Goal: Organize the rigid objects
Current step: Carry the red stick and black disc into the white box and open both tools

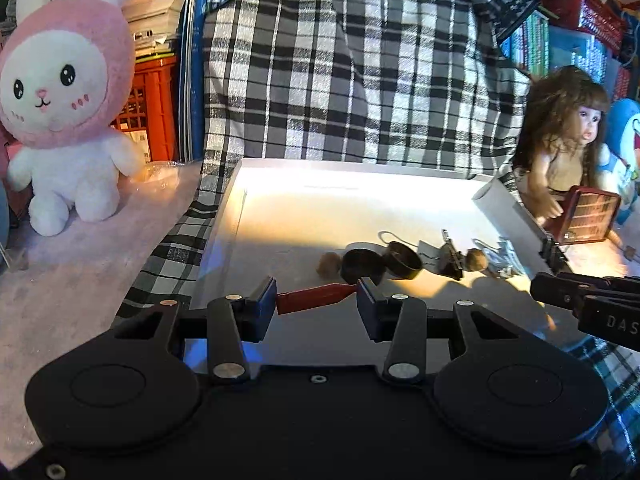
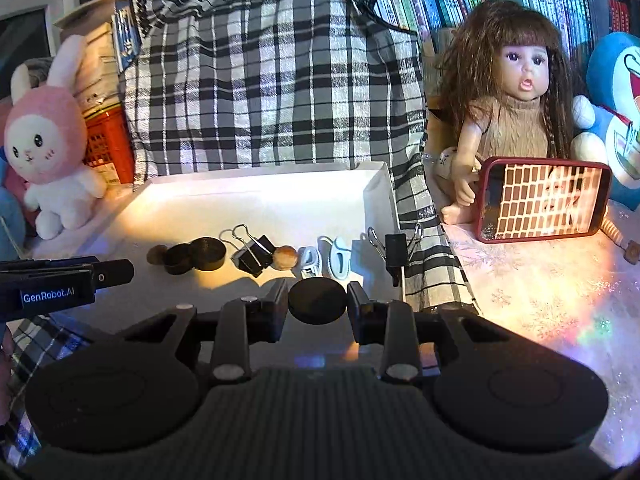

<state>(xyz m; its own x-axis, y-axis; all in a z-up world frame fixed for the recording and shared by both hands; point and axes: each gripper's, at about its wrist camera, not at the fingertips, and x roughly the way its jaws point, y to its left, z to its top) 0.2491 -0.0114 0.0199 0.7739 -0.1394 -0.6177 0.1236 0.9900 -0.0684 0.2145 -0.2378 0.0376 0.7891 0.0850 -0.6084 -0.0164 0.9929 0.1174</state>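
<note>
left gripper [image 1: 316,298] clamped on red bar [image 1: 316,297], held crosswise between blue pads above near edge of white tray [image 1: 280,184]. right gripper [image 2: 317,302] clamped on black disc [image 2: 317,301] over tray's near right part. row of black cups [image 2: 196,255], binder clip [image 2: 256,254], brown ball [image 2: 285,257], pale clips [image 2: 328,258] lies across tray beyond both.

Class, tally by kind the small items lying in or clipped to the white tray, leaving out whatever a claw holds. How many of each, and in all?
Brown balls: 2
Black round caps: 2
Black binder clips: 2
Pale blue plastic pieces: 2
Total: 8
</note>
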